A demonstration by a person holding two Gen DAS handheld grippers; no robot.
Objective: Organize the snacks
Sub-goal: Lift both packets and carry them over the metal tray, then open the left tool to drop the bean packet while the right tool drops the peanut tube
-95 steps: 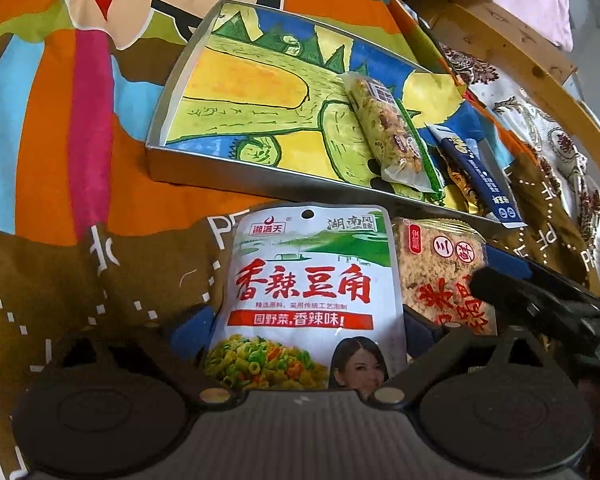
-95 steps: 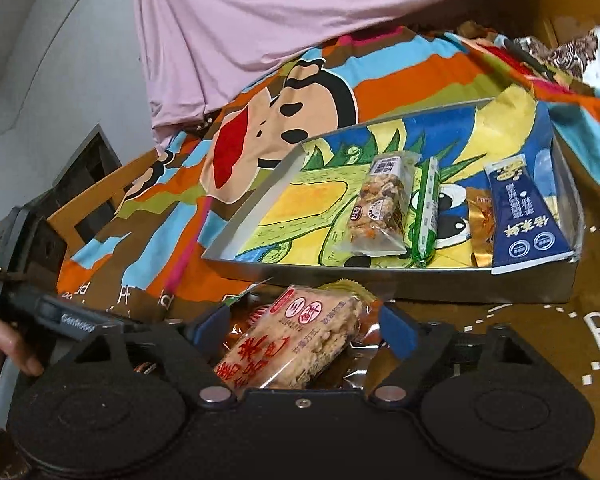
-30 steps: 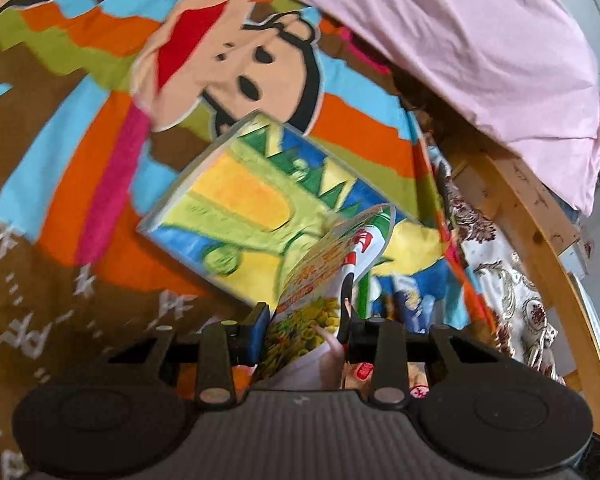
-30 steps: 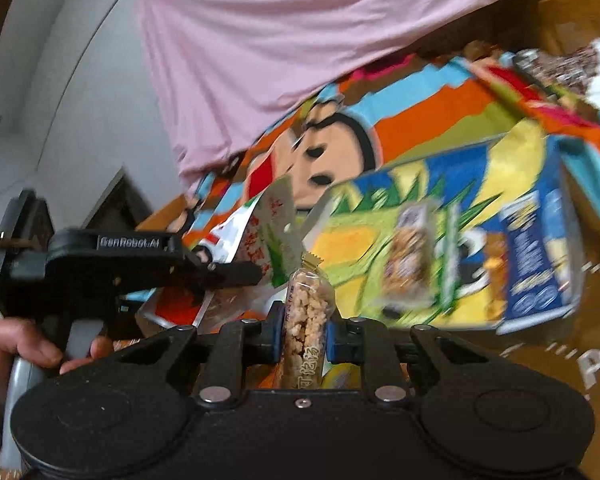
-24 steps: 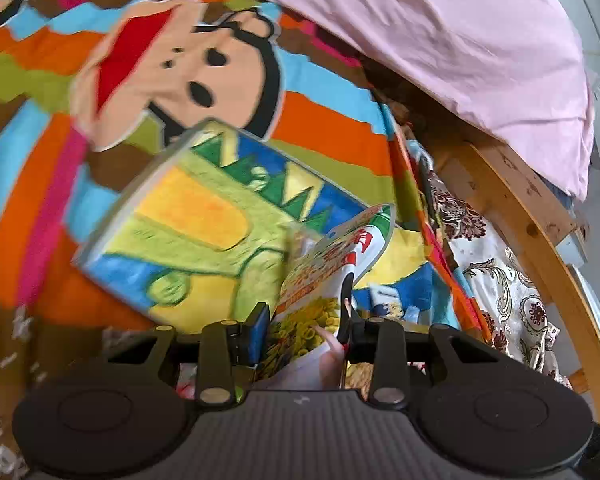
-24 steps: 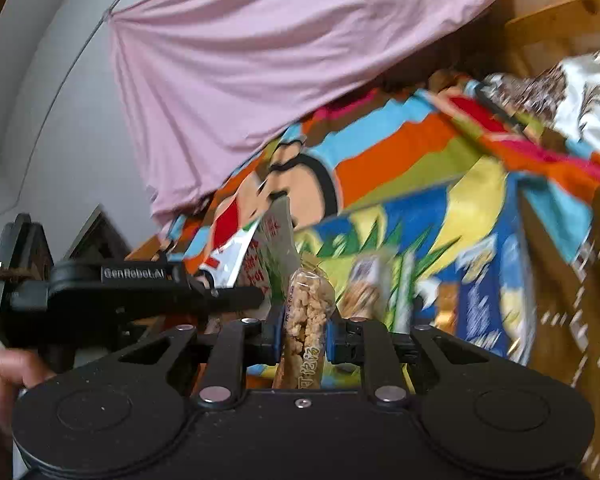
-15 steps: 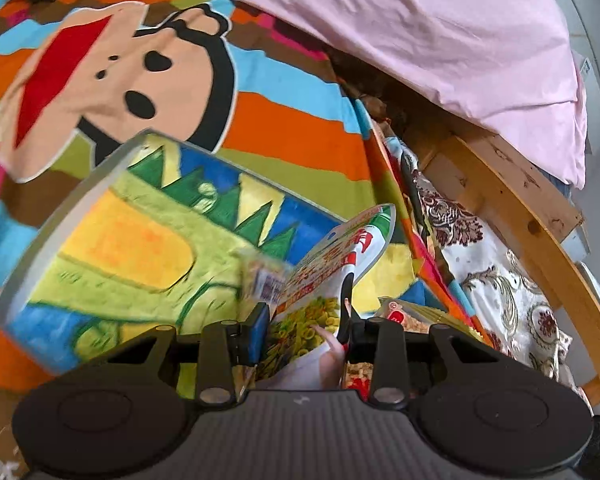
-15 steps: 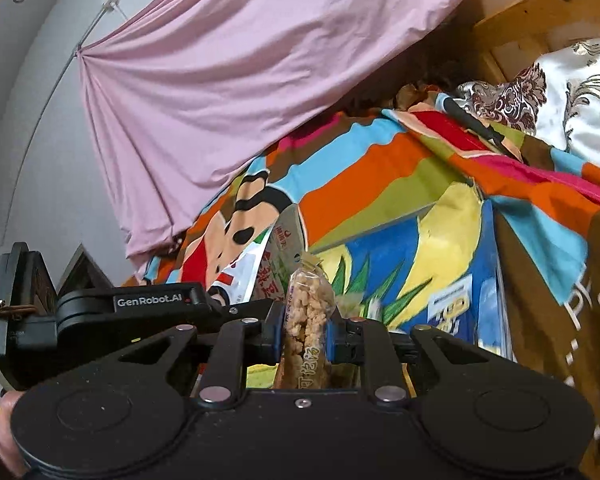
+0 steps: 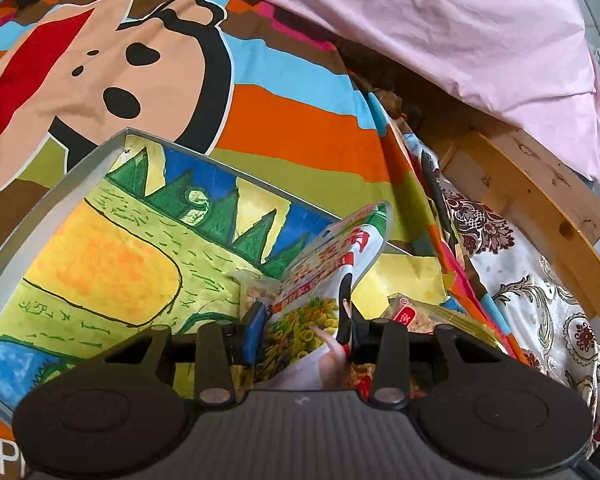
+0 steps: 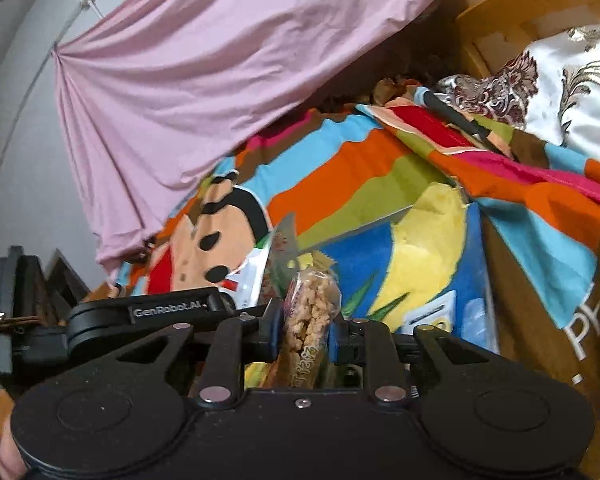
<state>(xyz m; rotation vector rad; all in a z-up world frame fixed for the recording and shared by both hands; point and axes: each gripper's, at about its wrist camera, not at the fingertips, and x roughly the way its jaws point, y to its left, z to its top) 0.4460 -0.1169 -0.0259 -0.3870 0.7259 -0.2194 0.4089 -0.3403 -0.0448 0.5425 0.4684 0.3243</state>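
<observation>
Left claw: jaws just opening, white snack pouch between them, upright over tray; grip loosening. Right claw: jaws just easing, clamp rice-cracker bar. Both light, crinkly, slippery film; contents brittle. Hold by sealed edge.

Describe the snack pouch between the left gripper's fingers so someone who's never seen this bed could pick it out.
On the striped cartoon bedspread lies a shallow tray lined with a green and yellow crayon drawing. Above its near right part, the left gripper holds a white pouch with red characters and a yellow-green food photo; the neighbouring clear packet shows beige puffed pieces.
</observation>
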